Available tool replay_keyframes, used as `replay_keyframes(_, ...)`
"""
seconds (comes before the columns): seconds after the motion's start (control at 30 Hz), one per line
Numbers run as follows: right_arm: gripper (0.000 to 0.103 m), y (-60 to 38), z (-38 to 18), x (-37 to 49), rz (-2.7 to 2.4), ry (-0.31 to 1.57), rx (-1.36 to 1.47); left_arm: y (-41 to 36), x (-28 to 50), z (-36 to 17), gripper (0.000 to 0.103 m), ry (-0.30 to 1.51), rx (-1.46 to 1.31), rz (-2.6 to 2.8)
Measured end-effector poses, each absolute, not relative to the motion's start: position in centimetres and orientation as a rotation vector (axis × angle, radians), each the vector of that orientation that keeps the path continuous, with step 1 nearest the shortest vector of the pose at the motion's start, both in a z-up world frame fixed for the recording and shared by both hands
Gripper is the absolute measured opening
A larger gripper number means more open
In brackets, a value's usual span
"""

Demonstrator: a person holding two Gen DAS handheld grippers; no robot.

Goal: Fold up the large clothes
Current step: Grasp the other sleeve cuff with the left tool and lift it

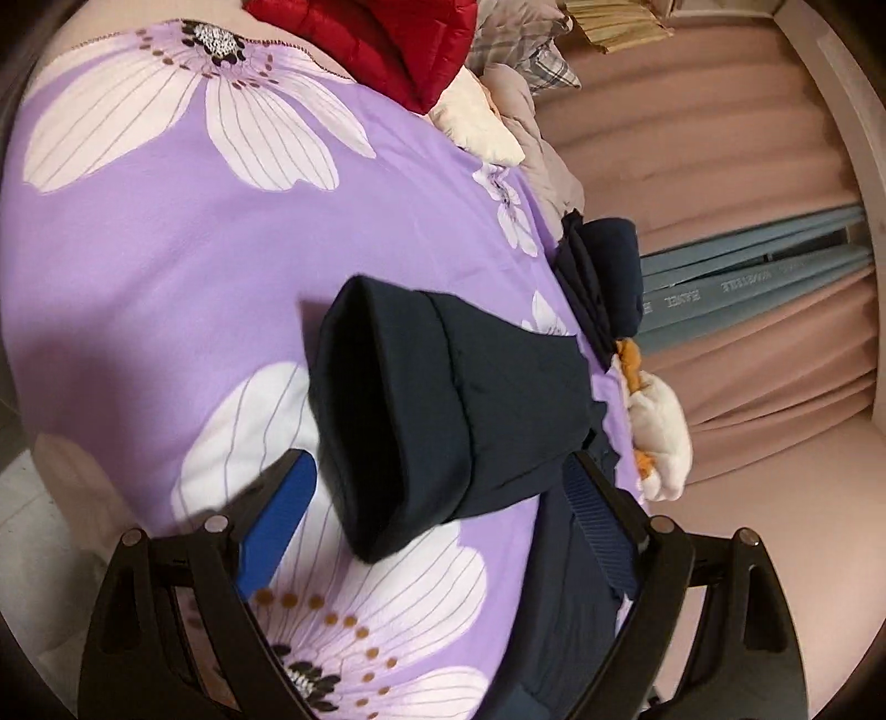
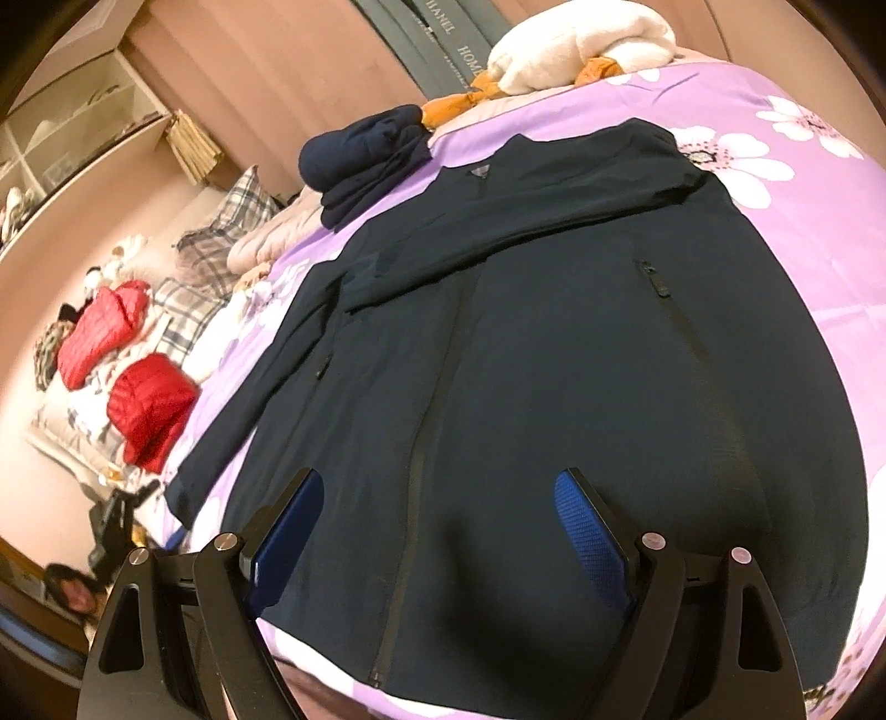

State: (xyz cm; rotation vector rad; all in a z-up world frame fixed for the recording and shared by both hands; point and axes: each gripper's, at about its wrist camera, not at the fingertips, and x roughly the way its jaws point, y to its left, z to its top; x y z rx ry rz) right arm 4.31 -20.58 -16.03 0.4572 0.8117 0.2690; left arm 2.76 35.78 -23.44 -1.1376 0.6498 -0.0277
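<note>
A navy zip jacket (image 2: pixel 554 360) lies flat, front up, on a purple floral bedspread (image 2: pixel 803 232). One sleeve is folded across its chest. My right gripper (image 2: pixel 440 482) hovers open over the jacket's lower half, near the zip, with nothing pinched. In the left wrist view the jacket's other sleeve (image 1: pixel 498 399) lies on the bedspread (image 1: pixel 194 266), its open cuff (image 1: pixel 365 426) facing the camera. My left gripper (image 1: pixel 437 462) stands open around the cuff's near end. Its blue pads (image 1: pixel 277 515) are apart from the cloth.
A folded navy garment (image 2: pixel 365 160) sits at the bedspread's far edge beside a white and orange plush toy (image 2: pixel 581 50). Red puffer jackets (image 2: pixel 149 410), plaid pillows (image 2: pixel 243 205) and a pink quilt lie to the left. Blue-grey books (image 1: pixel 775 288) stand by the wall.
</note>
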Motion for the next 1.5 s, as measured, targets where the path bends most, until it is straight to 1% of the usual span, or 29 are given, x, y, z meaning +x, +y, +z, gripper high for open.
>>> replay_keyframes(0.1, 0.085, -19.7, -16.3, 4.7, 0.267, 0.825, 0.432, 36.0, 3.1, -23.4, 0.091, 0.639, -1.155, -0.036)
replay_keyframes(0.47, 0.085, -17.4, -16.5, 5.5, 0.293, 0.858, 0.383, 33.4, 6.1, -22.1, 0.091, 0.694, -1.015, -0.064)
replay_keyframes(0.53, 0.085, -17.3, -16.6, 5.5, 0.281, 0.861, 0.365, 32.8, 6.3, -22.0, 0.089, 0.698, -0.985, -0.067)
replay_keyframes(0.63, 0.085, -17.1, -16.6, 5.5, 0.266, 0.863, 0.348, 32.4, 6.4, -22.0, 0.079, 0.716, -0.948, -0.035)
replay_keyframes(0.7, 0.085, -17.2, -16.6, 5.6, 0.268, 0.862, 0.348, 32.3, 6.4, -22.0, 0.058, 0.746, -0.916, 0.024)
replay_keyframes(0.8, 0.085, -17.0, -16.9, 5.8, 0.268, 0.871, 0.348, 32.2, 6.2, -22.2, 0.045, 0.760, -0.890, 0.065)
replay_keyframes(0.83, 0.085, -16.9, -17.0, 5.9, 0.271, 0.874, 0.347, 32.2, 6.1, -22.2, 0.043, 0.761, -0.886, 0.069)
replay_keyframes(0.9, 0.085, -16.6, -17.2, 5.9, 0.278, 0.879, 0.339, 32.2, 6.0, -22.0, 0.031, 0.762, -0.879, 0.082)
replay_keyframes(0.97, 0.085, -16.3, -17.2, 6.0, 0.278, 0.875, 0.328, 32.0, 6.1, -21.5, 0.029, 0.754, -0.863, 0.088)
replay_keyframes(1.03, 0.085, -16.4, -17.2, 6.1, 0.266, 0.874, 0.328, 31.5, 6.3, -20.6, 0.025, 0.747, -0.822, 0.100)
replay_keyframes(1.1, 0.085, -16.8, -17.2, 6.2, 0.250, 0.873, 0.341, 31.0, 6.6, -19.5, 0.018, 0.731, -0.788, 0.100)
replay_keyframes(1.17, 0.085, -17.0, -17.2, 6.2, 0.244, 0.869, 0.350, 30.5, 7.0, -18.2, 0.014, 0.710, -0.765, 0.096)
replay_keyframes(1.3, 0.085, -17.4, -17.3, 6.0, 0.246, 0.867, 0.362, 29.6, 8.2, -15.1, 0.011, 0.669, -0.746, 0.102)
replay_keyframes(1.5, 0.085, -18.5, -17.0, 5.7, 0.272, 0.840, 0.407, 26.0, 10.8, -10.0, 0.011, 0.642, -0.629, 0.073)
